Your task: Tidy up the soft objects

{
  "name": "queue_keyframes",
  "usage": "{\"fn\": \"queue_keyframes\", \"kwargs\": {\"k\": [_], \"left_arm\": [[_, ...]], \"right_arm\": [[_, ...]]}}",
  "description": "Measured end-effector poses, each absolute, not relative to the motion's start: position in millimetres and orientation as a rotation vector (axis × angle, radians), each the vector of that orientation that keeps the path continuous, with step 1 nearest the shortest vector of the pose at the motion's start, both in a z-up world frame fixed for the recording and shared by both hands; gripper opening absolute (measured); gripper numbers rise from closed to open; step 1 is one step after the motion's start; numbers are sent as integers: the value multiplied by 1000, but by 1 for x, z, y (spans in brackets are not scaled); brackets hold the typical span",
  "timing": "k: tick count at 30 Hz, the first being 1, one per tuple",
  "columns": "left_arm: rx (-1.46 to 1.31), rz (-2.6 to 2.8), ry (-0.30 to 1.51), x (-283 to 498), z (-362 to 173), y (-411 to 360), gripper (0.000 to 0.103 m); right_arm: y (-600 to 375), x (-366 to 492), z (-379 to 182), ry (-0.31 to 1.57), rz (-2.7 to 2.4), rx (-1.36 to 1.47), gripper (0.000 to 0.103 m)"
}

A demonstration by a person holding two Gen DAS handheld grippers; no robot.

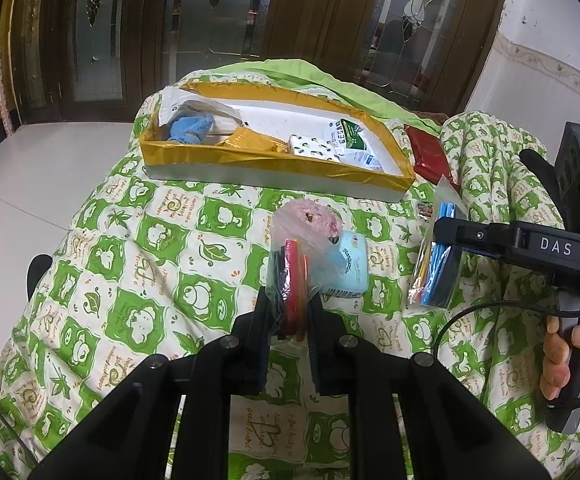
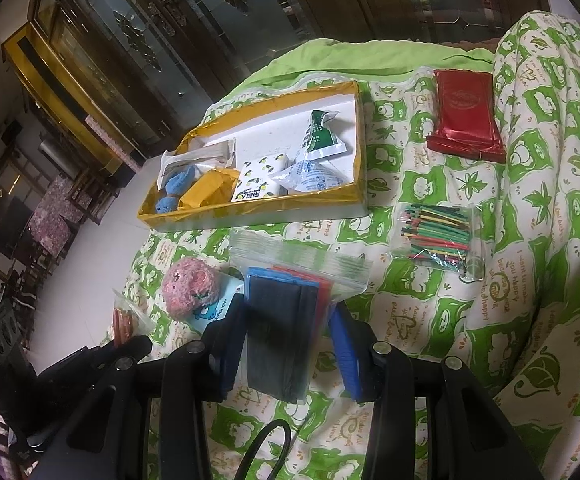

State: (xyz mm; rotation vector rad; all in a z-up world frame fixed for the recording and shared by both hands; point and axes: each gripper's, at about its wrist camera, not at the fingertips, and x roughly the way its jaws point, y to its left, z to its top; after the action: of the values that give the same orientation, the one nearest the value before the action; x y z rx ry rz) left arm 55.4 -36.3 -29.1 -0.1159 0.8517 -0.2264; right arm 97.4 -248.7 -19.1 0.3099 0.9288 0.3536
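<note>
My left gripper [image 1: 290,312] is shut on a clear bag of red and black pieces [image 1: 292,280], held above the quilt. My right gripper [image 2: 290,320] is shut on a zip bag of black, blue and red sheets [image 2: 285,320]; it also shows in the left wrist view [image 1: 438,264]. A yellow-rimmed box [image 1: 273,156] holds a blue plush toy [image 1: 189,126], a yellow packet and tissue packs; it also shows in the right wrist view [image 2: 257,206]. A pink plush ball [image 1: 316,216] and a light blue tissue pack [image 1: 348,266] lie in front of the box.
A red foil packet [image 2: 466,112] lies right of the box. A bag of coloured sticks [image 2: 438,236] lies on the green-and-white quilt [image 2: 430,320]. The quilt drops off to a white floor [image 1: 29,184] on the left. Dark glass doors stand behind.
</note>
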Motion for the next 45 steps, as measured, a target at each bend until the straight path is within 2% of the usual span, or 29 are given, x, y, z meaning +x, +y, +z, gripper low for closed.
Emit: {"fn": "queue_keyframes", "kwargs": {"k": [22, 45], "left_arm": [[-121, -231, 844, 59, -23, -35, 15], [-57, -237, 810, 92, 5, -32, 15]], "right_arm": [[-252, 100, -15, 928, 362, 331, 44], [-241, 141, 28, 890, 407, 277, 44]]}}
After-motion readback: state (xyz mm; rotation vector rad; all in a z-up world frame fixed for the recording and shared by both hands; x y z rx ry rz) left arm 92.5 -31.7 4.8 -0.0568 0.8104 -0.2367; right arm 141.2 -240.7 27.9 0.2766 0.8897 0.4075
